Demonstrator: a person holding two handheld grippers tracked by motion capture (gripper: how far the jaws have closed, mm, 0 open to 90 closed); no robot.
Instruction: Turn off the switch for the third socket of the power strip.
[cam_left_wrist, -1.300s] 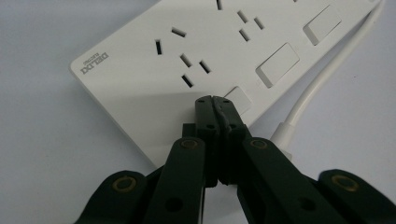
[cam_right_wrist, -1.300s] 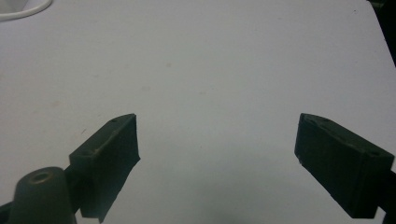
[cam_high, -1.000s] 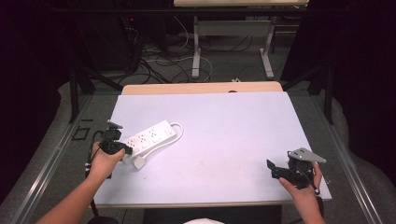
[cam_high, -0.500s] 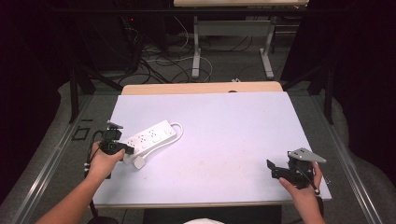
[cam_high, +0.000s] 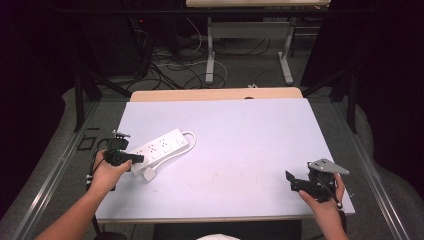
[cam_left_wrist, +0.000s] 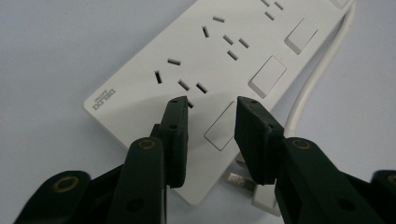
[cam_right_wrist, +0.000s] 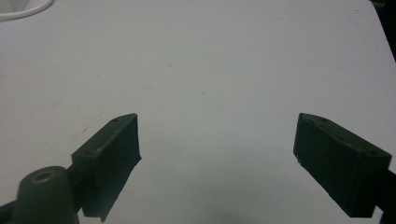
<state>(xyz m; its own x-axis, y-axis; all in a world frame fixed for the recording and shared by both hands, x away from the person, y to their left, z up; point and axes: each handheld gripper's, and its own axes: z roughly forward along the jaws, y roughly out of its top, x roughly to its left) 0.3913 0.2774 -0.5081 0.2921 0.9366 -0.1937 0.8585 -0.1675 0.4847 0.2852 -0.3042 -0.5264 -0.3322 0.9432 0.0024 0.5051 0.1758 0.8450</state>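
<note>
White power strip (cam_left_wrist: 224, 60) (four rocker switches), left claw (cam_left_wrist: 211, 105) narrowly parted above it, right claw (cam_right_wrist: 217, 140) wide apart.

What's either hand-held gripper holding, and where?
Nothing. The left hand-held gripper hovers open over the near end of the power strip; the right hand-held gripper is open above bare table.

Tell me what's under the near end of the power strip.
A white plug and part of the strip's white cord poke out beside the power strip, by the left tongs. Whatever lies beneath the strip's body is covered.
</note>
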